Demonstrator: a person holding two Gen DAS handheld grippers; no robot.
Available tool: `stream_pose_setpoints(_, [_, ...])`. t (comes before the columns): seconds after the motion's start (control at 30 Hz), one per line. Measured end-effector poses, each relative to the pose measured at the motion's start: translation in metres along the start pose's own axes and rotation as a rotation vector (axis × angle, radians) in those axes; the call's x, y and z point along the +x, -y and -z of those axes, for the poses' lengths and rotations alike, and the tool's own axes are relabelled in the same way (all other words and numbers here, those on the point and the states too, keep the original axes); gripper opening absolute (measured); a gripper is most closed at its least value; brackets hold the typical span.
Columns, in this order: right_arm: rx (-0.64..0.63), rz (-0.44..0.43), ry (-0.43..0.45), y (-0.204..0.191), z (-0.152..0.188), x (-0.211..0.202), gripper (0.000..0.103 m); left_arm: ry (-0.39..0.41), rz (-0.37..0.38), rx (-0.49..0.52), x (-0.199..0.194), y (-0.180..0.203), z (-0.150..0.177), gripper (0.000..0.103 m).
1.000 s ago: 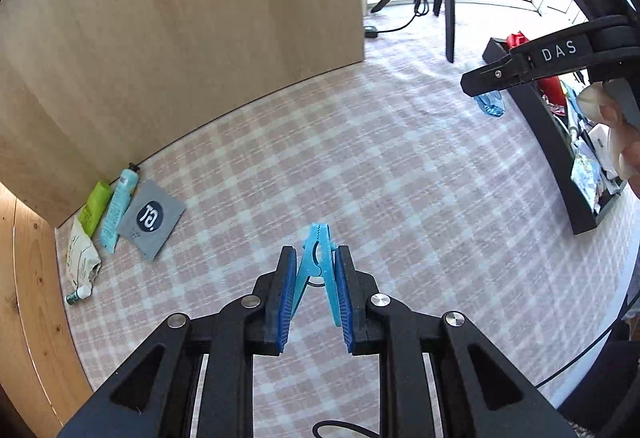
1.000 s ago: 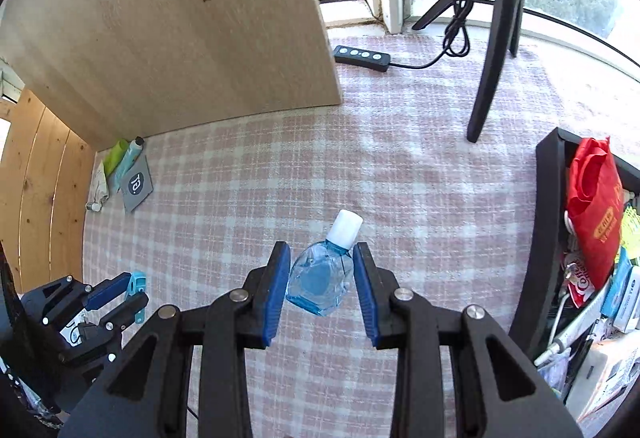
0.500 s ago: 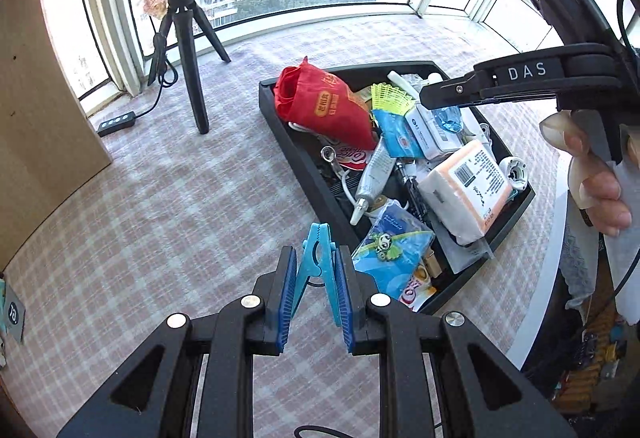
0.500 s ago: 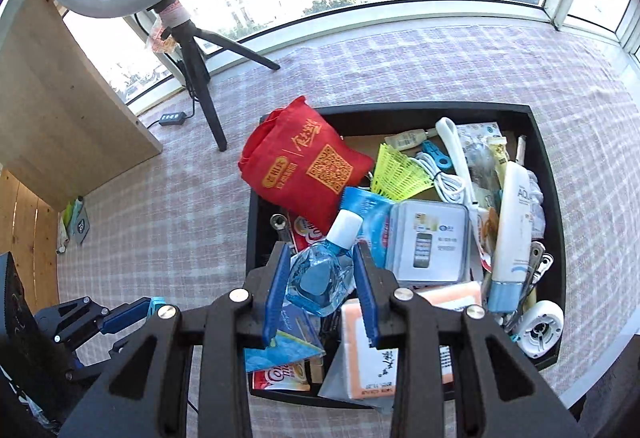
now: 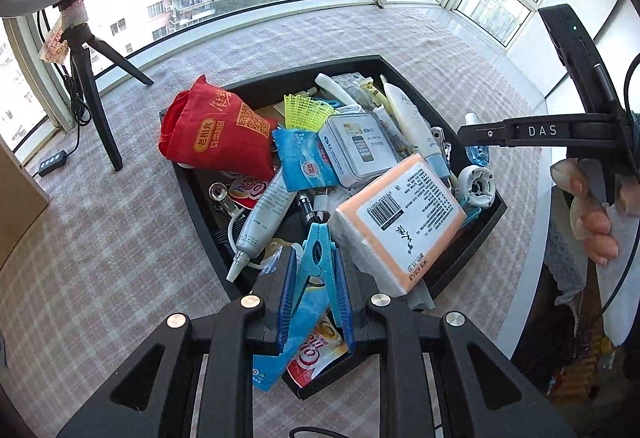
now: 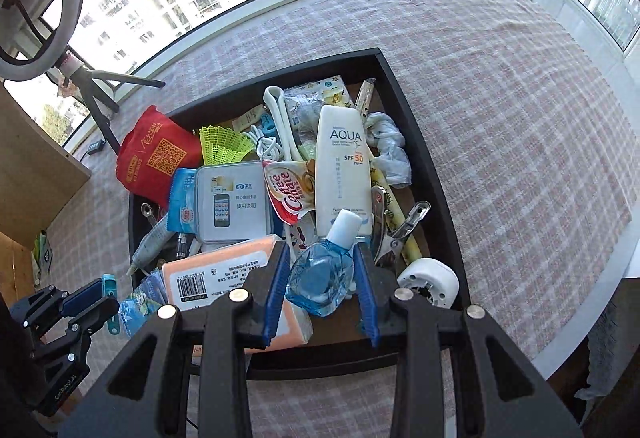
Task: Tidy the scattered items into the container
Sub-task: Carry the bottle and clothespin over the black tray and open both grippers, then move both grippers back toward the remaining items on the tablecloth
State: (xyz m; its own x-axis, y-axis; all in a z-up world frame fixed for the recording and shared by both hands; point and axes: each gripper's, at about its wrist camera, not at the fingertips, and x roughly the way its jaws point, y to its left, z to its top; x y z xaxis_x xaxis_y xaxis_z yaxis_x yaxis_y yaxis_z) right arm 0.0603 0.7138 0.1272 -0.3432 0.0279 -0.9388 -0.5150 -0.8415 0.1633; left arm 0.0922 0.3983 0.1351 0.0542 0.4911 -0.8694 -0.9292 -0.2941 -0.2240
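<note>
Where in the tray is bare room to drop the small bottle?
The tray is crowded nearly everywhere. Bare floor shows only at the near edge, between the orange pack and the white wheel, under the bottle in the right claw. The cloth right of the tray is free.

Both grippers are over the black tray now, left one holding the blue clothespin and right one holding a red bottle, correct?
Not quite: the bottle in the right gripper is clear blue with a white cap, not red, as the right wrist view shows. The rest holds: the left gripper holds the blue clothespin, both over the black tray.
</note>
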Motion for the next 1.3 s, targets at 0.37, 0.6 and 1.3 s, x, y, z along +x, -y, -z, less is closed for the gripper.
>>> stream_pose_setpoints(0.37, [-0.029, 0.008, 0.07, -0.012, 0.0, -0.016, 0.058, 0.082, -0.071, -0.041, -0.035, -0.014, 0.003, 0.06])
stream_pose_setpoints(0.6, [-0.151, -0.038, 0.075, -0.077, 0.01, -0.024, 0.058, 0.136, -0.134, -0.112, -0.072, -0.052, 0.028, 0.057])
stream_pose_setpoints(1.3, [-0.718, -0.253, 0.053, -0.417, 0.078, 0.016, 0.058, 0.279, -0.539, -0.719, -0.202, -0.271, 0.231, 0.057])
